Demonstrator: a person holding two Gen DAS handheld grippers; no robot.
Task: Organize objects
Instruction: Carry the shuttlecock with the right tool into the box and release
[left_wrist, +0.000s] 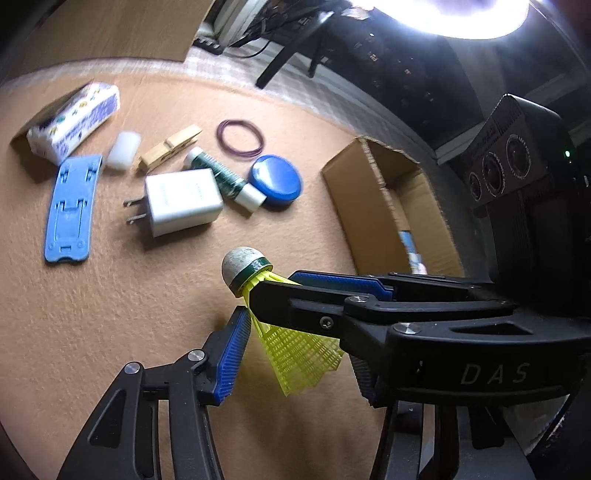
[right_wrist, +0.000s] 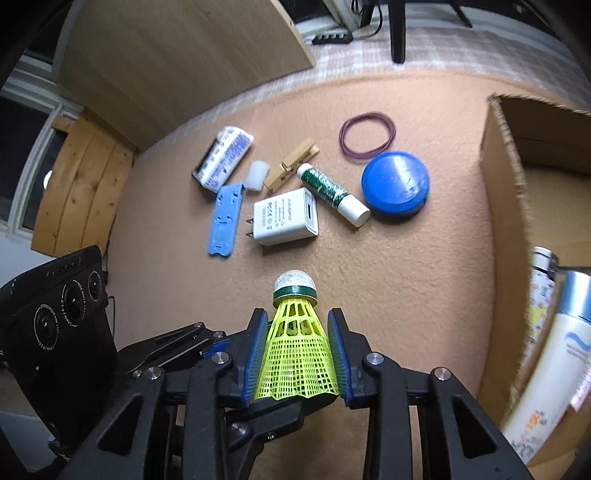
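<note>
Shuttlecock (right_wrist: 296, 343) in yellow plastic sits between the blue pads of the right gripper (right_wrist: 297, 349), held up off the tan carpet (right_wrist: 406, 277) with its cork nose pointing forward and the skirt back toward the handle. The right jaws are clamped on the mesh skirt, both pads pressed against its sides. From the other side, the left gripper (left_wrist: 299, 321) also has the shuttlecock (left_wrist: 266, 314) in its span; its near pad looks to touch the skirt, but the right gripper's finger covers the far side, so I cannot tell whether the left one is truly gripping or just alongside.

The cardboard box (right_wrist: 517, 184) stands open just to the right, already holding a couple of bottles (right_wrist: 554, 350), so I judge the step in hand to be carrying the shuttlecock over and dropping it in. To do that well, only one gripper should keep hold; the left should let go cleanly before the right swings away, or the skirt will twist. The grip should stay gentle, since the mesh looks springy and easily crushed. Clearing the ragged box rim matters too.

As for looks: the skirt is a bright yellow lattice, flaring wide, ringed by a dark green band under a scuffed, greyish-white cork cap. The charger (right_wrist: 286, 218), glue stick (right_wrist: 332, 194), blue lid (right_wrist: 395, 182), clothespin (right_wrist: 291, 170) and rubber band (right_wrist: 367, 137) lie beyond, untouched.
</note>
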